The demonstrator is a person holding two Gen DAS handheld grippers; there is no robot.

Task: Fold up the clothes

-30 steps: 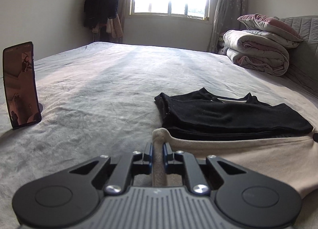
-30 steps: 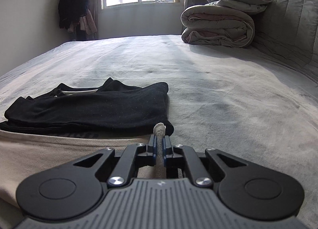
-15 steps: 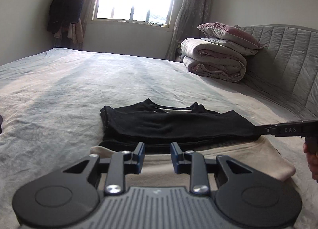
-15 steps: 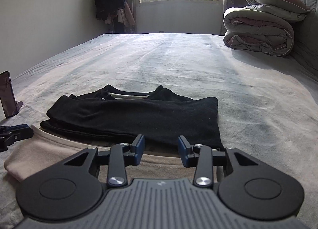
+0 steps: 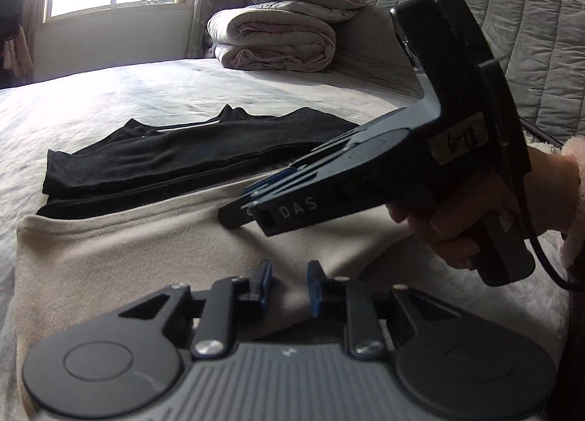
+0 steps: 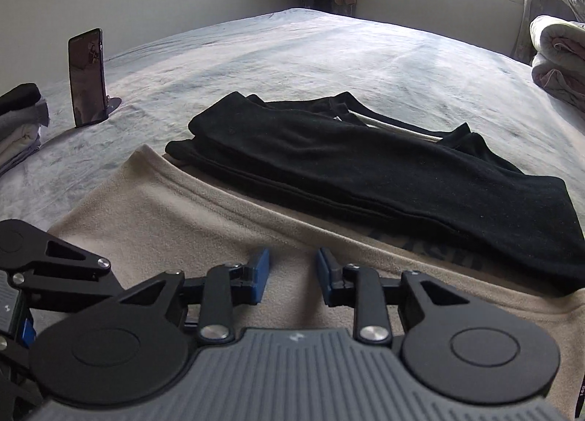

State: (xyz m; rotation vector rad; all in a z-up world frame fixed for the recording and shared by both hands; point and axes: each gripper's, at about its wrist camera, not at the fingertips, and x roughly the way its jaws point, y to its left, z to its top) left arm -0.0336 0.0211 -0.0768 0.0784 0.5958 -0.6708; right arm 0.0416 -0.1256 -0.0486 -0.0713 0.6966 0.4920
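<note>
A beige garment lies flat on the bed with a folded black garment resting along its far edge. My left gripper hovers over the near part of the beige cloth. Its jaws are closing with a gap between them and nothing in it. In the left wrist view, a hand holds my right gripper, whose tip is low over the beige cloth. In its own view the right gripper is closing too, empty, above the beige garment and short of the black garment.
A phone on a stand is upright at the left, beside a stack of folded clothes. A rolled duvet with a pillow sits against the quilted headboard. Grey bedspread stretches toward the window.
A second ago each gripper was shut on a corner of the beige garment. Both let go, opened, and swung inward over its middle; the right gripper now fills the left view.
</note>
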